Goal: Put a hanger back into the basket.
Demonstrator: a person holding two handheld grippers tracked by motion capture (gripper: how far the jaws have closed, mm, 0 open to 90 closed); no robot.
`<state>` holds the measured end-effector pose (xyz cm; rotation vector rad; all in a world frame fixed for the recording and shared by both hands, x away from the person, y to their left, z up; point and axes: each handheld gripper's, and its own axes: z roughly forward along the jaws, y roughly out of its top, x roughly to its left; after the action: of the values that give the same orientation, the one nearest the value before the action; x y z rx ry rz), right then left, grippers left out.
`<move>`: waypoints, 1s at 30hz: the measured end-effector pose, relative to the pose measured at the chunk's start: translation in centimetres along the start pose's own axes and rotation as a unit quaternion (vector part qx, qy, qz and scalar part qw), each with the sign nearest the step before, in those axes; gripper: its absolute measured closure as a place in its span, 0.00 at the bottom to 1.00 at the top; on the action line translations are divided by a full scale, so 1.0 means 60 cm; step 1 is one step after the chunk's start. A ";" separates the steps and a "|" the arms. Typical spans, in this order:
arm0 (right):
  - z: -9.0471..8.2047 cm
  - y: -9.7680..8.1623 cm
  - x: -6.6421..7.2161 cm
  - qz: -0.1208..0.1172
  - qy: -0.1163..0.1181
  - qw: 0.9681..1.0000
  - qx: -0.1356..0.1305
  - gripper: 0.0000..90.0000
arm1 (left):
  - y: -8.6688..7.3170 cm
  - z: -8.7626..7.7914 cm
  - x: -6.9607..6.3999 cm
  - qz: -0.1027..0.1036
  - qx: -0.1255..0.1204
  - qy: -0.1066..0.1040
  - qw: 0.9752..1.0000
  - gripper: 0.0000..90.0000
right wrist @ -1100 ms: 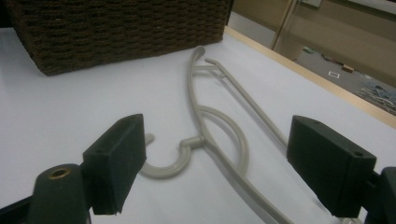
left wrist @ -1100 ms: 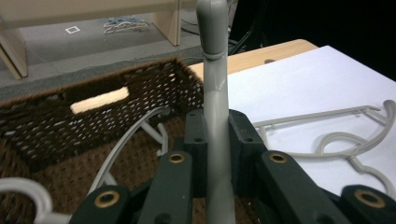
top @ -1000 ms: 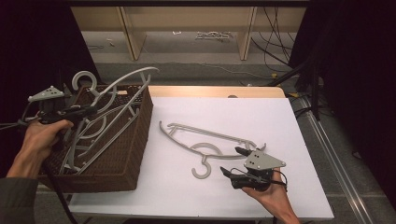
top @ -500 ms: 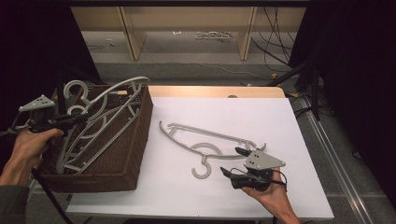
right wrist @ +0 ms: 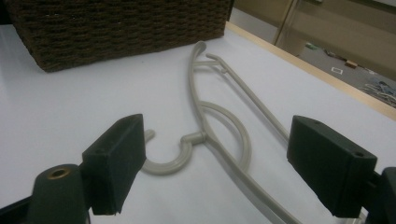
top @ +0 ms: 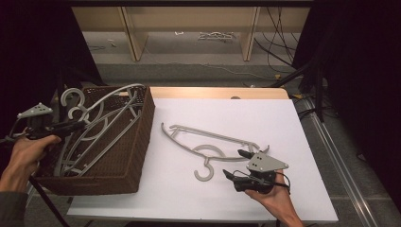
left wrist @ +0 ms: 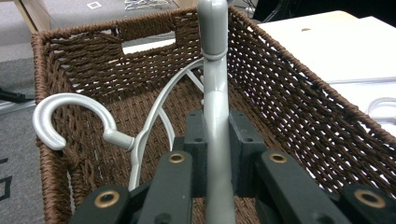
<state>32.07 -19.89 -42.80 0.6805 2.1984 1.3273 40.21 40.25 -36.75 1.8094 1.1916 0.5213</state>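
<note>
Hands first: my left hand (top: 26,153) sits at the basket's (top: 137,137) outer left edge, left gripper (left wrist: 217,154) pointing in over the rim w/ jaws clenched on a grey hanger's (left wrist: 215,70) bar. That hanger stands tilted inside the basket, hook (top: 71,97) up past the far-left corner, beside other hangers (top: 101,135) leaning there. My right hand (top: 274,196) rests low near the table's (top: 293,127) front-right edge, right gripper (right wrist: 219,161) jaws spread wide, nothing btwn them. Another hanger (top: 208,144) lies flat on the white top just ahead of the pads, hook toward me. Open white surface to its right & behind; basket wall close on its left.
</note>
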 end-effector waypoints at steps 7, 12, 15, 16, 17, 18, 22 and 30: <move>-0.002 0.001 -0.001 -0.001 0.003 1.000 0.003 0.23 | -0.003 0.015 0.000 0.008 0.025 0.010 1.000 0.88; 0.000 0.000 -0.001 -0.001 -0.001 1.000 0.000 0.23 | -0.009 0.033 0.000 0.021 0.058 0.010 0.998 0.88; 0.000 0.000 0.000 -0.001 0.000 1.000 0.001 0.23 | -0.012 0.042 -0.001 0.025 0.072 0.013 0.997 0.88; 0.000 -0.001 -0.001 -0.002 0.000 1.000 0.001 0.23 | -0.012 0.045 -0.002 0.024 0.074 0.013 0.997 0.88; 0.001 -0.001 -0.001 -0.001 -0.001 1.000 0.001 0.23 | -0.014 0.048 -0.002 0.022 0.076 0.009 0.997 0.88; 0.001 0.000 -0.001 -0.002 -0.001 1.000 0.002 0.23 | -0.015 0.051 -0.002 0.024 0.079 0.010 0.997 0.88; 0.001 -0.001 0.000 -0.002 0.002 1.000 0.003 0.23 | -0.019 0.057 -0.002 0.018 0.087 0.004 0.996 0.88; 0.001 -0.001 0.000 -0.003 0.005 1.000 0.010 0.23 | -0.030 0.074 0.002 0.006 0.110 0.007 0.994 0.88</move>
<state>32.11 -19.86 -42.89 0.6749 2.2222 1.3105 42.58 38.69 -40.61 2.0024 1.2908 0.4228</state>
